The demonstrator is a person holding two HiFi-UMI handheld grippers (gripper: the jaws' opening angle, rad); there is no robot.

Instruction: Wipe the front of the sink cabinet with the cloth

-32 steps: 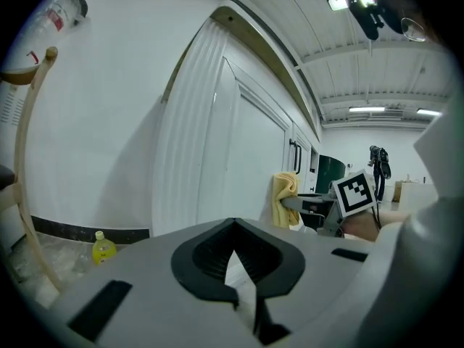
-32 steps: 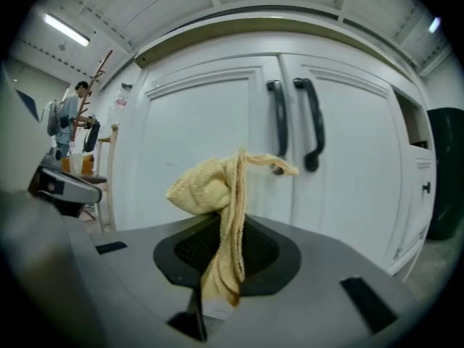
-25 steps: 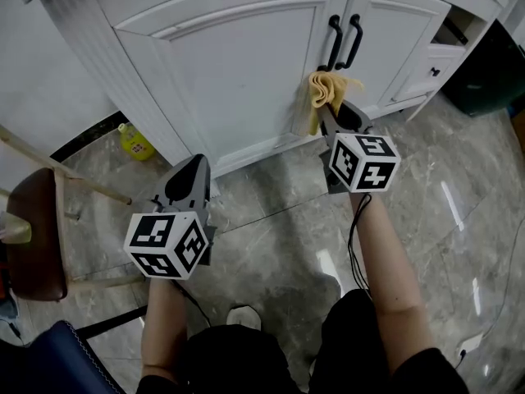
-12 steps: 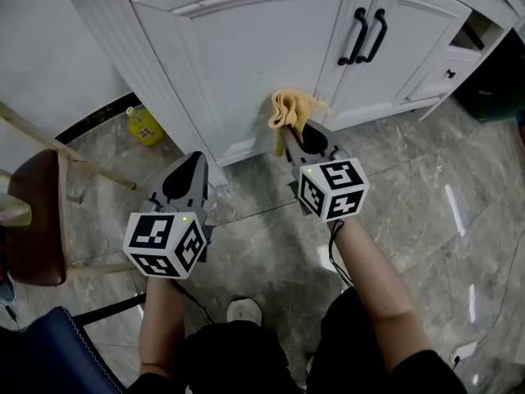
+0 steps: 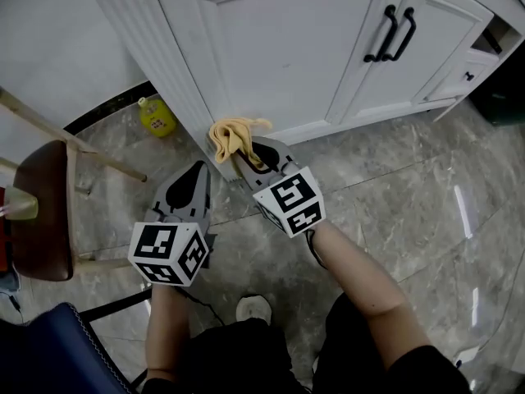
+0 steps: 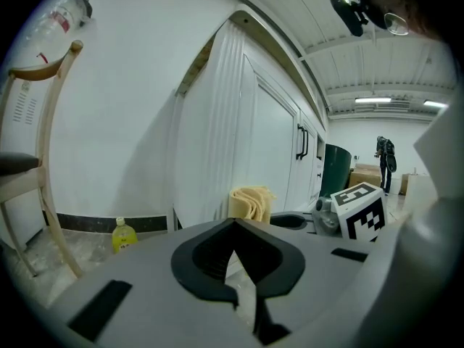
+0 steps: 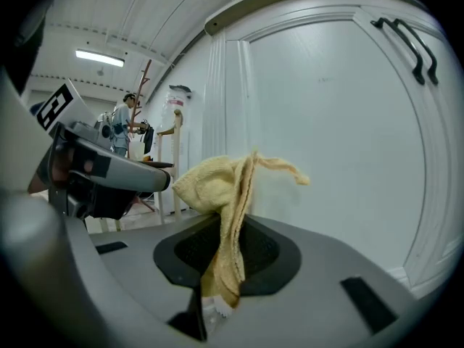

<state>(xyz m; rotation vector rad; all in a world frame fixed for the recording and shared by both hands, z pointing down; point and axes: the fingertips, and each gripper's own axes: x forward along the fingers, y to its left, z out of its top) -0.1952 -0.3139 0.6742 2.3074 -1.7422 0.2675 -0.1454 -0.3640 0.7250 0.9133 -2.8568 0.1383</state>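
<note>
yellow cloth [image 5: 232, 135] pinched in right gripper [image 5: 246, 156] against cabinet [image 5: 271, 56].

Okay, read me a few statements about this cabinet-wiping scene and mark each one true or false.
1. The right tongs are shut on a yellow cloth. True.
2. The left tongs grip a bottle. False: they are shut with nothing between them; the yellow bottle stands on the floor beside the cabinet.
3. The door handles are black. True.
4. The cloth is held up at the handles. False: it is low, by the bottom left corner of the cabinet front.
</note>
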